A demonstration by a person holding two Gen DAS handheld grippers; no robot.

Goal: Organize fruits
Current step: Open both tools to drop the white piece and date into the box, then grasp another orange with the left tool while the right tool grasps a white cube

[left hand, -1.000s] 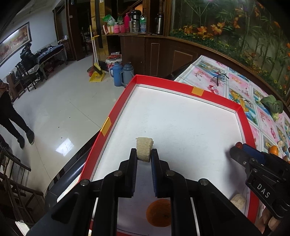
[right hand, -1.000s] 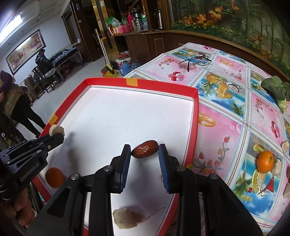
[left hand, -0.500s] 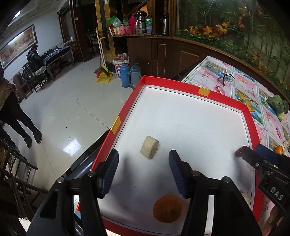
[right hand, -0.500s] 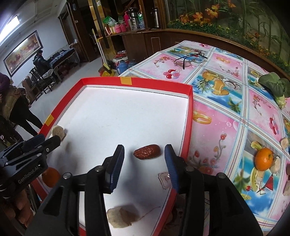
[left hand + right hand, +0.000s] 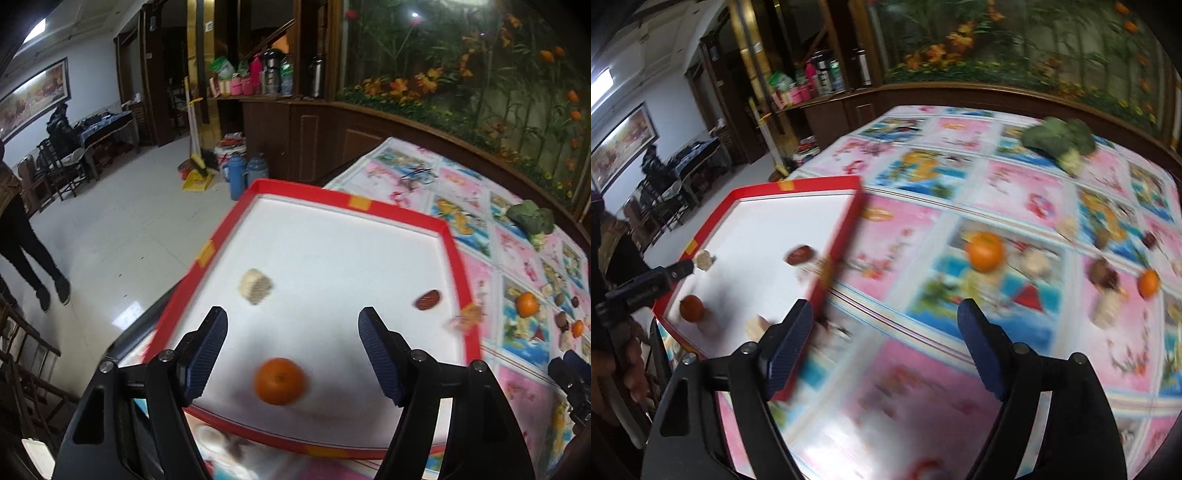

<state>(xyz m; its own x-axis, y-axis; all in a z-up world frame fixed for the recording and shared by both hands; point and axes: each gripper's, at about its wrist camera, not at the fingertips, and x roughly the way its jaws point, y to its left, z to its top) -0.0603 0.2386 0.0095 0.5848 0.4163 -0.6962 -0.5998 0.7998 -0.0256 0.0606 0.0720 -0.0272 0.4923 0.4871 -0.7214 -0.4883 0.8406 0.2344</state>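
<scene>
A red-rimmed white tray (image 5: 452, 251) holds a pale chunk (image 5: 255, 286), a red date (image 5: 427, 299) and an orange (image 5: 279, 381). My left gripper (image 5: 293, 345) is open and empty above the tray's near part, over the orange. My right gripper (image 5: 886, 345) is open and empty over the tablecloth, right of the tray (image 5: 846, 236). Loose on the cloth lie a large orange (image 5: 985, 251), a small orange (image 5: 1148, 282), brown fruits (image 5: 1104, 273) and pale pieces (image 5: 1106, 310). The left gripper's tip (image 5: 679, 268) shows at the tray's left rim.
The table has a pink and blue patterned cloth (image 5: 1027, 192). A green leafy vegetable (image 5: 1060, 142) lies at the far side. Beyond the tray's left edge is open floor (image 5: 122, 236) with flasks, a broom and a standing person (image 5: 22, 236).
Both grippers opened wide and pulled back. The pale chunk and the date now lie free in the tray. The right gripper has swung right over the tablecloth.
</scene>
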